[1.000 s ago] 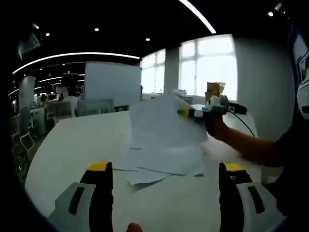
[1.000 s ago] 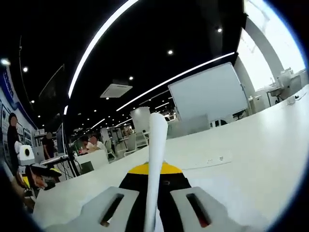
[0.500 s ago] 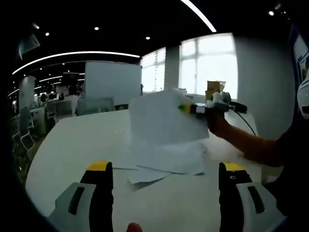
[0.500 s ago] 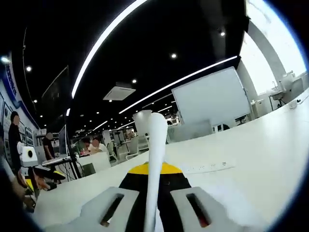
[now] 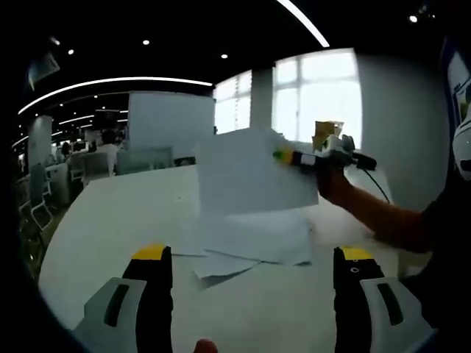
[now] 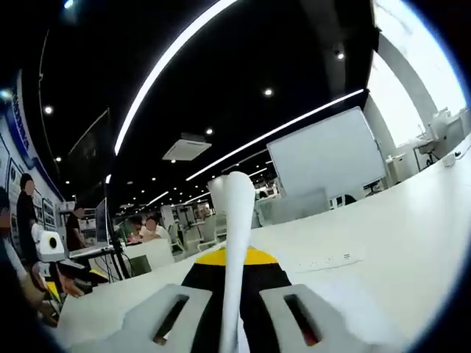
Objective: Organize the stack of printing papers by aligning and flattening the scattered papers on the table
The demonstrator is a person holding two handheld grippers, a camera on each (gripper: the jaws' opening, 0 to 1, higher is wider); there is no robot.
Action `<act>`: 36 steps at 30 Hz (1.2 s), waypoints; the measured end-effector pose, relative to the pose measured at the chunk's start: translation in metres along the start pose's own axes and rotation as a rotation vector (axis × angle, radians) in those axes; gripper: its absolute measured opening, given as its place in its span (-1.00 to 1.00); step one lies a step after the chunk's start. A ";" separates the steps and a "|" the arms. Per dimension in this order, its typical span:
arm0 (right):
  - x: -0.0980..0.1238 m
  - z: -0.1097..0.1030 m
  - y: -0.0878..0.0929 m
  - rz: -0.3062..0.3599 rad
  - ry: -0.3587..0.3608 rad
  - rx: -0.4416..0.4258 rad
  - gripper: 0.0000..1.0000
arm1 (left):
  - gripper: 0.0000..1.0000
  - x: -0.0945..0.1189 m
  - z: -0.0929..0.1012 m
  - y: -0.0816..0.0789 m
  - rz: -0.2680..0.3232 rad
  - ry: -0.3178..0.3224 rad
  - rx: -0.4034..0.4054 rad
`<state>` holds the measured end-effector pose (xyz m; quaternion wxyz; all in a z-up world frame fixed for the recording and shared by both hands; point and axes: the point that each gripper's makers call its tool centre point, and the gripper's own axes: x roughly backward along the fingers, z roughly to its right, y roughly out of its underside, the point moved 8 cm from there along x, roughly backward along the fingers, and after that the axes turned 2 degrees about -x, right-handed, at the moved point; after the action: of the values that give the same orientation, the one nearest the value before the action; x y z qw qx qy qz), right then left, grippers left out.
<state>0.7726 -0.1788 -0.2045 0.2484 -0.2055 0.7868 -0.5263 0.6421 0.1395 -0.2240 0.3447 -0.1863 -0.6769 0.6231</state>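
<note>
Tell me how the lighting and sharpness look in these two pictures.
Left gripper view: the window is blown out to white, the ceiling is dark, and the lifted sheet and loose papers on the table look soft. Right gripper view: the sheet edge between the jaws is blurred, and the ceiling light strips bend with fisheye distortion.

From my remote station I counted two grippers, left (image 5: 250,294) and right (image 5: 283,156); one lifted sheet (image 5: 246,173) at twelve o'clock; several loose sheets (image 5: 250,246) overlapping on one table (image 5: 103,235), too many to separate; one whiteboard (image 5: 171,125).
</note>
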 end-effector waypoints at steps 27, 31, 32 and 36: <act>0.003 -0.003 -0.017 0.068 -0.058 -0.037 -1.00 | 0.86 -0.004 -0.001 0.007 -0.012 0.000 0.015; 0.006 -0.005 -0.020 0.082 -0.068 -0.053 -1.00 | 0.86 -0.005 0.000 0.007 -0.016 0.003 0.013; 0.006 -0.006 -0.021 0.087 -0.072 -0.057 -1.00 | 0.86 -0.005 0.001 0.007 -0.017 0.003 0.012; 0.008 -0.010 -0.024 0.100 -0.086 -0.064 -1.00 | 0.86 -0.006 0.001 0.007 -0.018 0.004 0.013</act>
<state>0.7612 -0.1847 -0.1803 0.3014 -0.1962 0.8011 -0.4785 0.6439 0.1360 -0.2319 0.3526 -0.1793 -0.6739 0.6240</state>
